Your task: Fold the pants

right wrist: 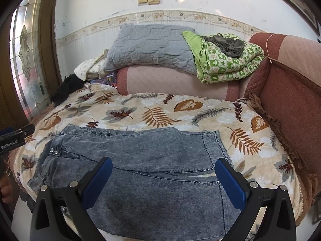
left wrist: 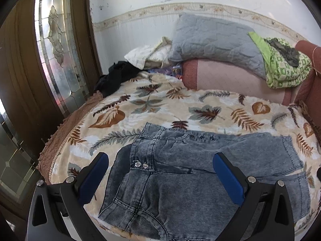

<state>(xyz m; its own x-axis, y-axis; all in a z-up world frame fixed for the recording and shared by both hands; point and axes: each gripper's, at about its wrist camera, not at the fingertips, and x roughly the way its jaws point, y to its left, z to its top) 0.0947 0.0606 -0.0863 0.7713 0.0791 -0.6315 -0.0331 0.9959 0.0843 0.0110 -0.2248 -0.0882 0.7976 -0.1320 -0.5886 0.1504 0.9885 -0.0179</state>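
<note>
Grey-blue washed denim pants [left wrist: 180,172] lie flat on the leaf-print blanket [left wrist: 160,108], waist at the left, legs running right, folded short. In the right wrist view the pants [right wrist: 140,160] span the near part of the bed. My left gripper [left wrist: 160,158] is open, hovering above the waist end, its blue pads [left wrist: 94,178] wide apart and empty. My right gripper [right wrist: 163,162] is open above the leg end, holding nothing. The left gripper's body [right wrist: 14,138] shows at the left edge of the right wrist view.
A grey pillow [right wrist: 150,48], a green patterned quilt [right wrist: 228,60] and a pink bolster [right wrist: 170,82] lie at the back. A black garment [left wrist: 114,76] sits back left. A red-brown padded headboard [right wrist: 291,92] stands on the right, a glass door [left wrist: 60,50] on the left.
</note>
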